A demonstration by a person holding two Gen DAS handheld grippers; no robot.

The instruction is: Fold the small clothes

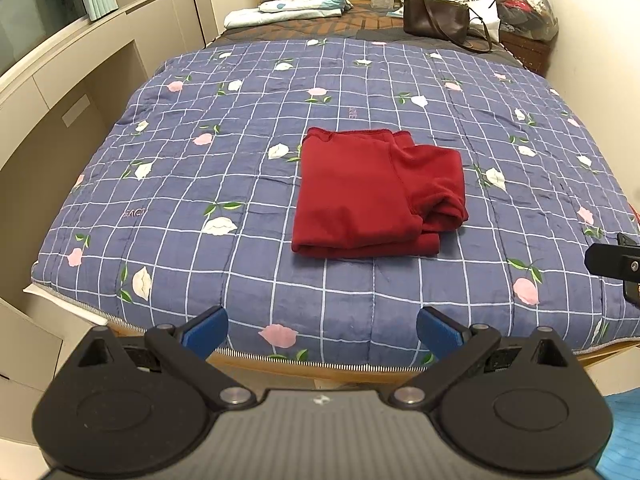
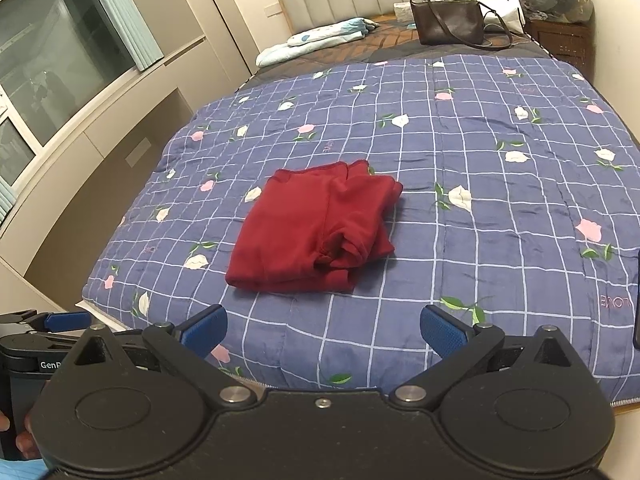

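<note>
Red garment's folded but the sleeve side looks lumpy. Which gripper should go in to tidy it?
Probably the right gripper. The bunched sleeve lies on the red garment right half, nearer it. The left gripper faces the smooth side. Both are open, off the cloth.

Plenty of open quilt (image 1: 240, 184) all around the folded red garment (image 1: 372, 196), nothing beside it. Only clutter is way back by the headboard: brown handbag (image 1: 436, 16), white bag (image 1: 472, 4), folded bedding (image 1: 288, 10)
</note>
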